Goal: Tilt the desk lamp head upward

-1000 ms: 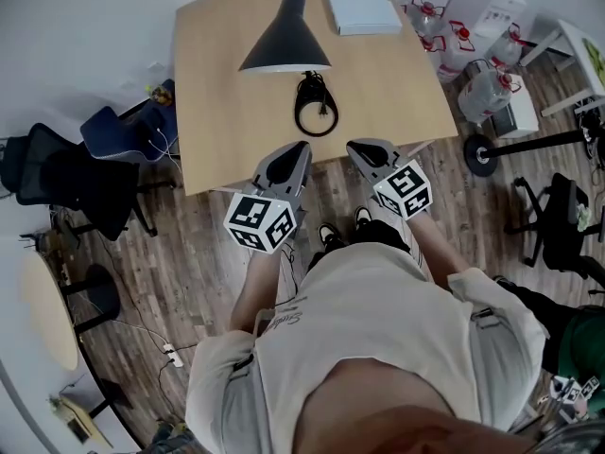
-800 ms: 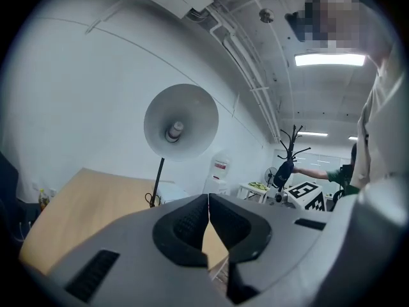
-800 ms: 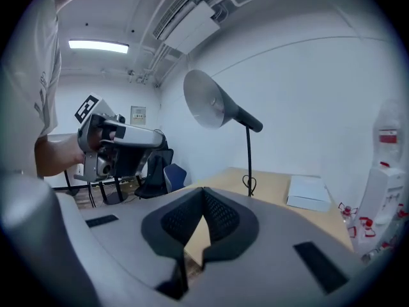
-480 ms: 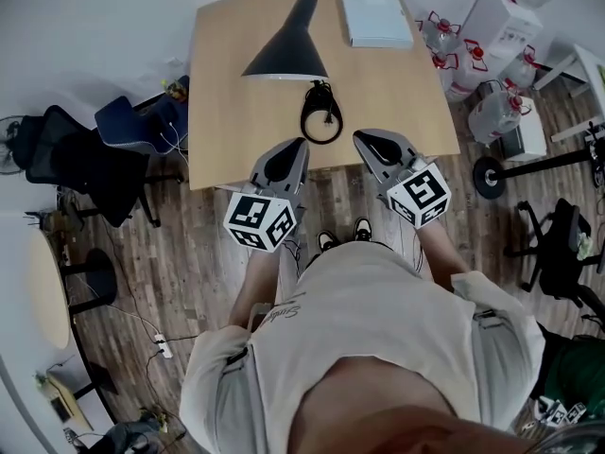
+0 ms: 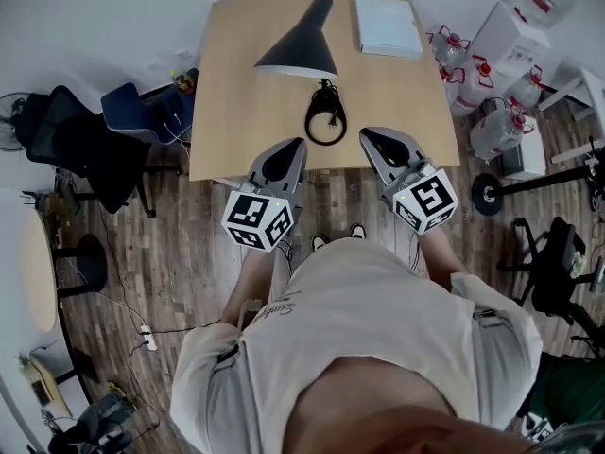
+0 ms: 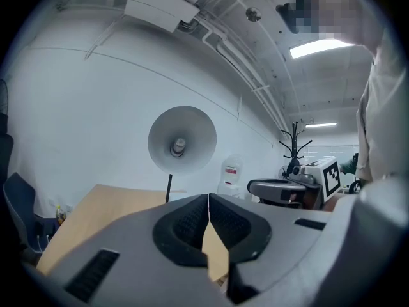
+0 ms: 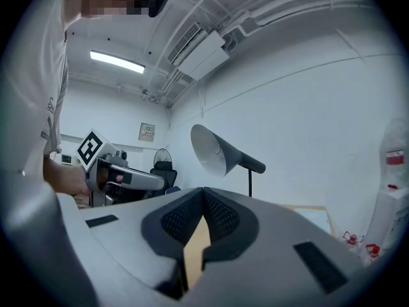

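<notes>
Wood-floor office, wooden bench (image 5: 232, 112) against the wall; lamp untouched, task not started.
Lamp (image 5: 301, 43) stands on the far half of the bench, its shade drooping toward a coiled cord (image 5: 325, 121), with a white pad (image 5: 388, 25) to its right. Left claw (image 5: 299, 144) and right claw (image 5: 365, 132) hover at the near edge, both pressed together on nothing, well apart from the lamp. They are aimed at it, probably lined up to reach in.

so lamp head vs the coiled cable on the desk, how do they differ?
The lamp head is a wide dark cone raised on a stem; the coiled cable is a thin ring lying flat on the desk. The coiled cable lies toward the desk's near edge, the lamp head behind it. Both are dark.
</notes>
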Demonstrator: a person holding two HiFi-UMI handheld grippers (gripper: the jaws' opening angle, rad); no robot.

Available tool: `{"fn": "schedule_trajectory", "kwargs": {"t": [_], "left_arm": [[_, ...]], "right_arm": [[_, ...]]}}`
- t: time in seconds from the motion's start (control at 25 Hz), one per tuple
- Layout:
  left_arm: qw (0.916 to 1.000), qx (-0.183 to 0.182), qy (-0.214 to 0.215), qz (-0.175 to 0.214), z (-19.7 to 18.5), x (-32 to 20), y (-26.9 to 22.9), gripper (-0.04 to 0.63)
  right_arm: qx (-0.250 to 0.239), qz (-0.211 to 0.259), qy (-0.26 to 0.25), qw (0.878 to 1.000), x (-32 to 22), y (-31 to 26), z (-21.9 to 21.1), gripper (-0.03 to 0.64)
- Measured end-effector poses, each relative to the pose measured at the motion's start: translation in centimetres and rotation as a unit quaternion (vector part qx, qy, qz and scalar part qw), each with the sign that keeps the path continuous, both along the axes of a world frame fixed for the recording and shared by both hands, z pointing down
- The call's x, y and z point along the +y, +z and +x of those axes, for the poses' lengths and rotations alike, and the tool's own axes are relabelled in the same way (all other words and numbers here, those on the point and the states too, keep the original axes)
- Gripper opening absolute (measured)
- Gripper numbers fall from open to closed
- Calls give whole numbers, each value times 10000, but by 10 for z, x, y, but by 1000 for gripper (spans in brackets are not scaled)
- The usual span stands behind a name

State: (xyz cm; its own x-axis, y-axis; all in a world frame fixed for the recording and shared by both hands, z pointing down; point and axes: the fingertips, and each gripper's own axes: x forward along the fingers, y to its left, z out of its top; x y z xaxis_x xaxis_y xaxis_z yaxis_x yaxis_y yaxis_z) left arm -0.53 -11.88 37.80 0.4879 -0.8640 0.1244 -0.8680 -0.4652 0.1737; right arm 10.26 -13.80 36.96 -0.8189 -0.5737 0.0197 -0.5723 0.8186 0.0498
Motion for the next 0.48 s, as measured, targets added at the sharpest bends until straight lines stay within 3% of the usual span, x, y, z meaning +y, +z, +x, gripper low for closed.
{"fn": "schedule_trajectory", "kwargs": {"t": [0.48], "left_arm": [[9997,-38,-173,-181,-8,7,18,17]], "right_arm": [[53,-45,111,9999,-3,4,12,-6]]}}
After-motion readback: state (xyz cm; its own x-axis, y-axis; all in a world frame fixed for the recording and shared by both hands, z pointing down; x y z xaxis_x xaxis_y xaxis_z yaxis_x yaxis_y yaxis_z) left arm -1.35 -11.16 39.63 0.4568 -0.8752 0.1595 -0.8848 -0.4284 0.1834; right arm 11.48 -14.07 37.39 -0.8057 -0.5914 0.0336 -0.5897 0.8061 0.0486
